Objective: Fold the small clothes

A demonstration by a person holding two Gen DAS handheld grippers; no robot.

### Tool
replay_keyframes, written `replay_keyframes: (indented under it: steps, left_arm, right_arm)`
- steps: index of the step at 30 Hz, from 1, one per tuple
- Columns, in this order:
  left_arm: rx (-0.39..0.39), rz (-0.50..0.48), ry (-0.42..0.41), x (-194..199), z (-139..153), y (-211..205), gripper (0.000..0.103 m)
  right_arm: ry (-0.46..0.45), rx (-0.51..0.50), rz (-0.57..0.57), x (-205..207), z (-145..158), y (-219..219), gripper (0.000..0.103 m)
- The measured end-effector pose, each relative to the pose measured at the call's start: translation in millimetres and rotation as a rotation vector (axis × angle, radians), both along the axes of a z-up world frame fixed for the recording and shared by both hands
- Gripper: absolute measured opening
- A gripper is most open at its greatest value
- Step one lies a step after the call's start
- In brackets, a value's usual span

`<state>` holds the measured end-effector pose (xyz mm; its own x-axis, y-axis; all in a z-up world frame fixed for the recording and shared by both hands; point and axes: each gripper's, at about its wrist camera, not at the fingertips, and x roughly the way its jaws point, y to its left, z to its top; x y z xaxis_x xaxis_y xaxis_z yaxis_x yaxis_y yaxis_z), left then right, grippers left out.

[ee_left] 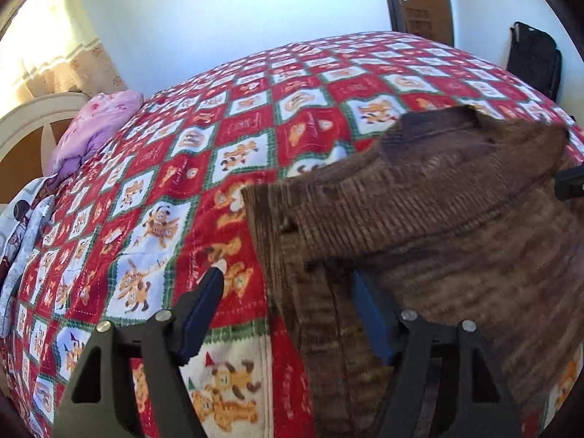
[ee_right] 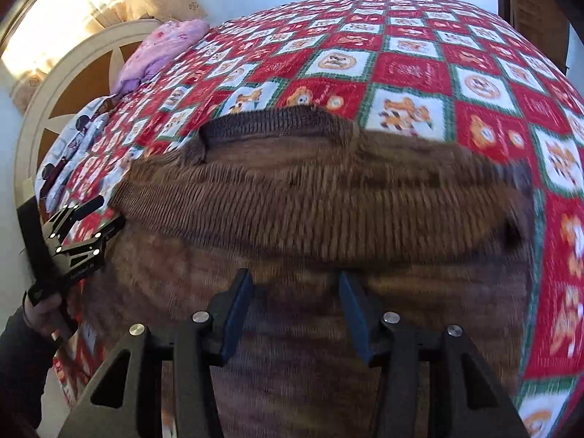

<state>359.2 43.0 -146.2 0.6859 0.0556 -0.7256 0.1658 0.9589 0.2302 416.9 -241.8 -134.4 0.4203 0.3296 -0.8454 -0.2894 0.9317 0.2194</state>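
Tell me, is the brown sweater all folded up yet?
Partly. The brown sweater lies on the checked blanket with its ribbed hem folded up across the body, below the collar. Right now nothing is held: the left gripper and right gripper both stand open over it. It still looks wide, so more folds probably remain.

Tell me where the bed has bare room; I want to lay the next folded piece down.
Free: the quilt beyond the brown sweater's collar, toward the door. Crowded: the headboard side, with the pink pillow and printed bedding.
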Motion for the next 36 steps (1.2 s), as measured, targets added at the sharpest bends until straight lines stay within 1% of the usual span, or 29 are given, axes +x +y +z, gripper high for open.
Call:
replay_keyframes:
  steps: [2,3,5,8,10,11,14,17,21,22,24,26,28,30,32,36]
  left_arm:
    - [0.007,0.038,-0.025,12,6,3,0.074]
    - [-0.001,0.061,-0.035,20,11,6,0.074]
    - [-0.019,0.101,-0.049,33,17,12,0.074]
    - [-0.050,0.172,-0.057,45,22,23,0.074]
    - [-0.065,0.201,-0.061,46,23,29,0.074]
    - [-0.067,0.217,-0.065,45,24,33,0.074]
    - [-0.077,0.210,-0.061,34,22,34,0.074]
    - [-0.079,0.177,-0.047,17,20,28,0.074]
    - [-0.098,0.135,-0.033,-2,15,15,0.077]
    - [-0.097,0.129,-0.025,-5,11,12,0.077]
    - [-0.083,0.125,-0.010,-6,5,8,0.077]
    - [-0.074,0.141,0.009,-6,-6,7,0.077]
    - [-0.093,0.152,-0.002,-10,-9,9,0.078]
    - [-0.102,0.163,-0.007,-13,-9,11,0.080]
    - [-0.105,0.173,-0.009,-14,-10,12,0.082]
    - [-0.089,0.173,-0.018,-16,-11,10,0.082]
  right_arm:
    - [-0.031,-0.017,-0.022,16,7,4,0.051]
    - [-0.073,-0.034,-0.044,26,16,5,0.051]
    - [-0.145,-0.024,-0.092,39,32,-1,0.051]
    - [-0.240,-0.017,-0.152,49,53,-9,0.051]
    - [-0.287,-0.025,-0.195,47,61,-16,0.051]
    - [-0.292,-0.022,-0.203,45,63,-18,0.051]
    - [-0.284,0.004,-0.210,35,57,-29,0.052]
    - [-0.246,0.003,-0.196,21,41,-39,0.052]
    - [-0.187,-0.037,-0.180,16,16,-51,0.052]
    - [-0.170,-0.053,-0.192,18,10,-56,0.052]
    - [-0.152,-0.086,-0.262,22,3,-74,0.052]
    - [-0.149,-0.061,-0.316,24,0,-93,0.052]
    - [-0.143,-0.007,-0.334,22,1,-106,0.052]
    - [-0.143,0.004,-0.339,14,5,-107,0.052]
    - [-0.166,-0.003,-0.327,2,10,-100,0.053]
    - [-0.199,-0.027,-0.226,-27,14,-72,0.053]
